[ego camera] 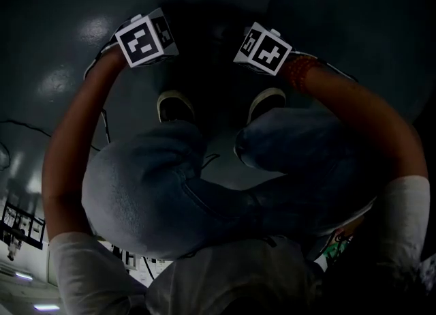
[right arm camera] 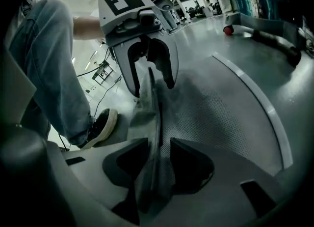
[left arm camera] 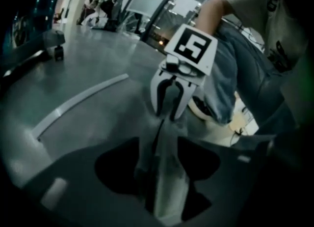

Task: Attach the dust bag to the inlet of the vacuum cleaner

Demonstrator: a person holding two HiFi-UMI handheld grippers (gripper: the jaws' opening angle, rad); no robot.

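The dust bag (left arm camera: 167, 191) is a flat grey sheet standing on edge over the floor, stretched between my two grippers. In the left gripper view its near end lies between the dark jaws of my left gripper (left arm camera: 159, 148), and the far end reaches the white fingers of my right gripper (left arm camera: 166, 115). The right gripper view shows the same bag (right arm camera: 147, 123) from the other side, between the jaws of the right gripper (right arm camera: 158, 147) and the spread fingers of the left gripper (right arm camera: 153, 87). Neither gripper's pads press on it. The head view shows only the marker cubes (ego camera: 146, 37) (ego camera: 264, 48). I see no vacuum inlet.
A person squats over the spot, knees (ego camera: 157, 184) and shoes (right arm camera: 100, 125) close behind the grippers. A pale stripe (left arm camera: 78, 100) crosses the grey floor. A wheeled frame (left arm camera: 58, 49) stands far left, and another with a red caster (right arm camera: 226, 30) at the far right.
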